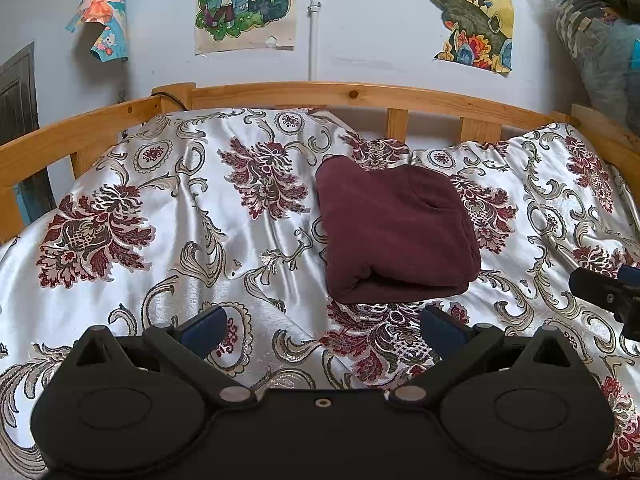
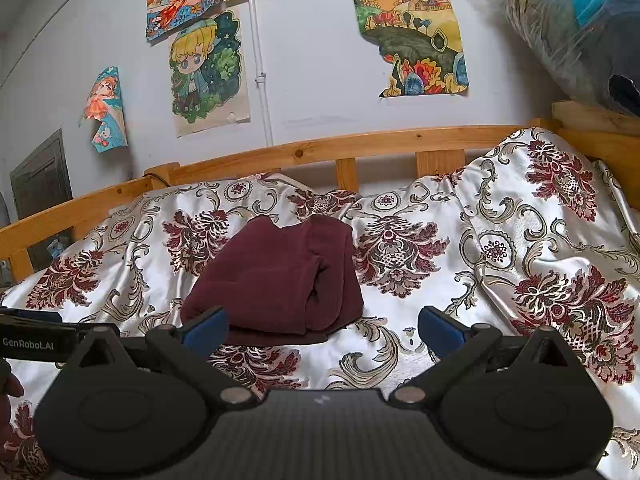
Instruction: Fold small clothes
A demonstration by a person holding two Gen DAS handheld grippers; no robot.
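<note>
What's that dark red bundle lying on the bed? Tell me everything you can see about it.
The dark red garment is a soft, fleecy-looking cloth, plain maroon with no print. It is folded into a thick, roughly square bundle, with layered edges showing along its near side and a fold line across its top. It rests flat on the flowered satin bedspread, near the wooden rail. Neither hand-held gripper touches it.

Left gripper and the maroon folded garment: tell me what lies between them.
In the left wrist view, only the patterned satin bedspread lies between the open left gripper and the maroon folded garment; nothing else sits there.
</note>
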